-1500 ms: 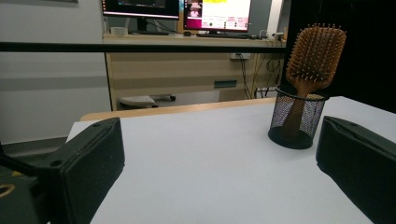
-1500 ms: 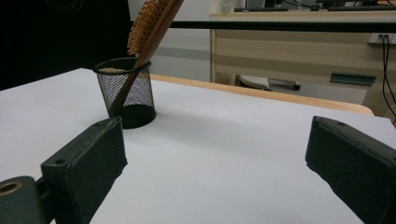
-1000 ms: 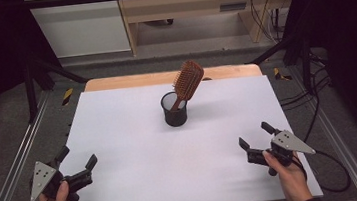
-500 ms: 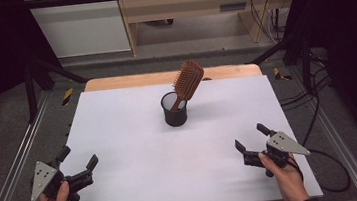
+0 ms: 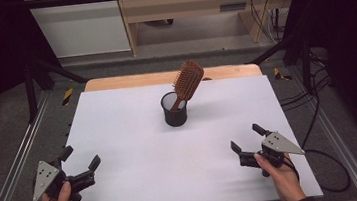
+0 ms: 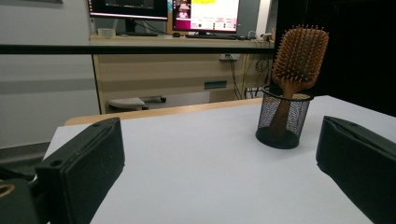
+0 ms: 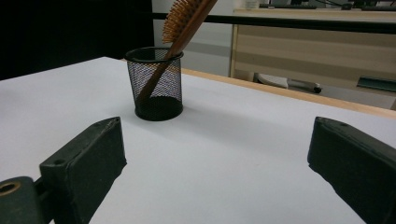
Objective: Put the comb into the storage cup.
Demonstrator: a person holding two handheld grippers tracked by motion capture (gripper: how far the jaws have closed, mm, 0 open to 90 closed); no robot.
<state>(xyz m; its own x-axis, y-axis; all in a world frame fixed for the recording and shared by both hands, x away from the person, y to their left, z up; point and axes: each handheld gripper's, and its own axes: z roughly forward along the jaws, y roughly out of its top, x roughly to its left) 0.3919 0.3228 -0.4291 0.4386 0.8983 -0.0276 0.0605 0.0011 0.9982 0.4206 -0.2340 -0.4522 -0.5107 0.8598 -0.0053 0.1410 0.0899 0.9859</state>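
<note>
A black mesh cup [image 5: 175, 111] stands upright on the white table top [image 5: 134, 130], a little past its middle. A wooden paddle hairbrush [image 5: 188, 81] sits handle-down in the cup and leans to the right. My left gripper [image 5: 80, 157] is held open near the front left corner, with nothing between its jaws. My right gripper [image 5: 244, 137] is held open near the front right, also with nothing in it. In the left gripper view, the cup [image 6: 284, 117] and brush [image 6: 299, 55] lie far ahead of the open gripper [image 6: 222, 140]. The right gripper view has the cup [image 7: 158, 84] and brush [image 7: 186, 19] beyond the open gripper [image 7: 217, 142].
A wooden strip [image 5: 129, 81] runs along the table's far edge. Metal rails [image 5: 19, 157] flank both sides, and cables [image 5: 319, 116] trail at the right. Beyond the table stand a wooden desk [image 6: 187, 65] and monitors [image 6: 205, 14].
My right gripper has shifted slightly left, inward over the table. The left gripper, cup and brush have stayed put.
</note>
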